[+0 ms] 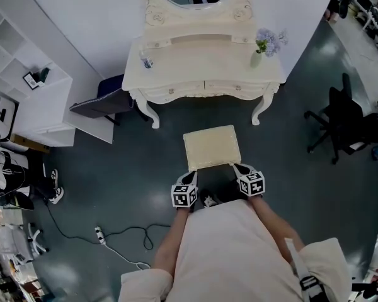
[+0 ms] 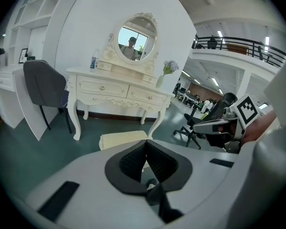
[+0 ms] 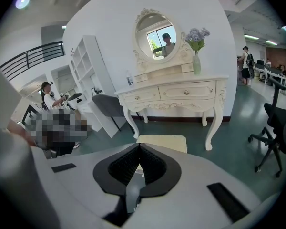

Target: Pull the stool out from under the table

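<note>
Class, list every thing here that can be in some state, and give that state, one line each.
stool: upright on the floor, fully out from under the dressing table.
left claw: shut, by the stool's near left corner.
right claw: shut, by the stool's near right corner.
drawers: closed.
flower vase: upright on the tabletop.

Stool (image 1: pixel 211 147) before table (image 1: pixel 201 65); vase (image 1: pixel 256 58) on table's right end.
</note>
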A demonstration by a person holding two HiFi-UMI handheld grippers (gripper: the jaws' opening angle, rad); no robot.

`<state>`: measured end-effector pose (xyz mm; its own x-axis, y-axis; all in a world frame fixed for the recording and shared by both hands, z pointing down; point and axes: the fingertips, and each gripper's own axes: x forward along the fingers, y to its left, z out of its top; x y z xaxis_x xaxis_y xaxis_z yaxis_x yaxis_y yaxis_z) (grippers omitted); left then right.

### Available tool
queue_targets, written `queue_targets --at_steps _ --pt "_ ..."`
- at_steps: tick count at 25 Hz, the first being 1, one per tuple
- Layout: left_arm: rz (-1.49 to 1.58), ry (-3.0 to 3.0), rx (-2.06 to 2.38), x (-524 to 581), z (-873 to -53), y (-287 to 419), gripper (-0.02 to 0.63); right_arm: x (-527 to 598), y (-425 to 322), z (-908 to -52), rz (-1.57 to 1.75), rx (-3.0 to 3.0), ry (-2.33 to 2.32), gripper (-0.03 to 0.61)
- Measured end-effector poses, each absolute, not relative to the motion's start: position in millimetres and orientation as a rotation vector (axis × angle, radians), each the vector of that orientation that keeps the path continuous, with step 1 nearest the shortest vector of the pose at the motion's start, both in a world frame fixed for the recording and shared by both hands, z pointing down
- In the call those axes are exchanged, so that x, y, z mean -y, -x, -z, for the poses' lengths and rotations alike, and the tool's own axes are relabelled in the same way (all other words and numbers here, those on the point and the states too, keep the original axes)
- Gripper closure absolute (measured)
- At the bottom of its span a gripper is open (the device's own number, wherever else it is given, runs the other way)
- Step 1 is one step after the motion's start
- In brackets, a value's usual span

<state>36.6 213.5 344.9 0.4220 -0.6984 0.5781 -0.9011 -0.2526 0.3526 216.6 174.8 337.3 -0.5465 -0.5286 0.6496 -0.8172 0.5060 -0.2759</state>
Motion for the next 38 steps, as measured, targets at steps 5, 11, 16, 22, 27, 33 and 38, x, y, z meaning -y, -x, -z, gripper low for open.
queue_targets --at_steps 5,11,16,22,27,33,38 --pt "-0.400 -2.028 1.346 -214 -345 -36 0.597 -175 -220 -338 -0.803 2.252 -1.119 0.535" --pt "-0.405 -2.071 1.338 -215 -340 -41 0.597 -179 -219 -341 -0.808 2.247 -1.109 0.535" --pt "-0.403 -2.064 1.335 -218 -340 -41 0.598 -182 -218 -341 -0.805 2.245 -1.097 0.535" --pt "-0.394 -2.053 1.343 -219 -341 -39 0.597 -184 -219 -343 -0.794 2.236 -1.096 0.535" --pt "-0.388 -2.051 1.343 -218 -342 -36 0.598 -183 -217 -345 -0.801 2.236 -1.095 0.535" --pt "-0.384 -2.049 1.342 -218 -340 -35 0.598 -184 -216 -344 -0.813 2.234 -1.094 0.535" --pt "-0.380 -2.049 1.342 -220 -341 -33 0.597 -186 -215 -346 -0.816 2.230 -1.095 0.535"
